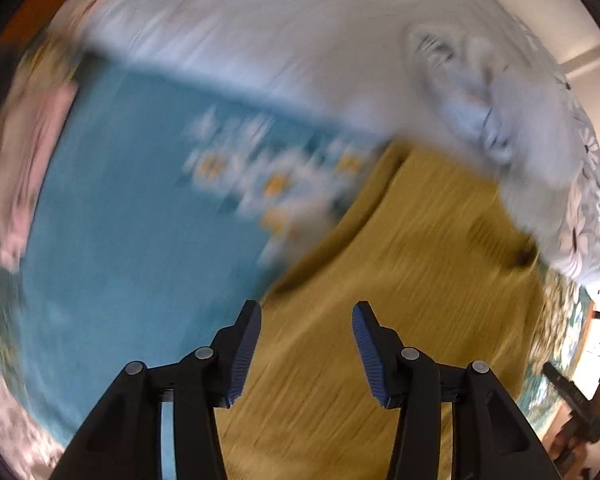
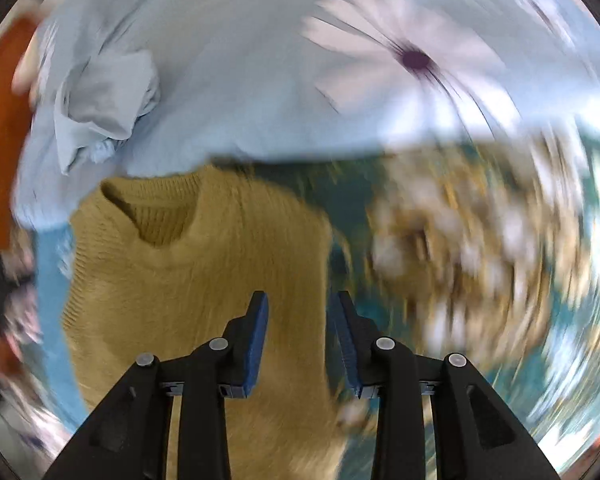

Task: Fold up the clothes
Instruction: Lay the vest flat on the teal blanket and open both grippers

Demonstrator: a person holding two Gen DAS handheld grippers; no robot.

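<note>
Both views are smeared by motion blur, so fine detail can't be read.

L tongs (image 1: 306, 354): seen w/ blue pads set wide apart, nothing held between them. They are held over the mustard knit sweater (image 1: 400, 280), which is spread flat on the teal bedspread (image 1: 120, 220). A white/orange flower print (image 1: 268, 176) is seen on the bedspread just beyond the sweater's edge. A pale blue duvet (image 1: 280, 40) is bunched along the far side, w/ a crumpled lump (image 1: 476, 96) near the sweater's far corner. A pink folded cloth (image 1: 32, 168) is seen at the left edge, apart from the sweater.

R tongs (image 2: 298, 336): pads apart, gap narrower than on the L, nothing gripped. They are positioned over the sweater's (image 2: 188, 288) right side edge; the left pad is over knit, the right pad over bedspread (image 2: 340, 208). The ribbed neck opening (image 2: 156, 208) is seen ahead and to the left, just beside the duvet (image 2: 228, 80) edge. A large white daisy print (image 2: 412, 60) is seen on the duvet. An orange surface (image 2: 0, 120) is visible at far left.
</note>
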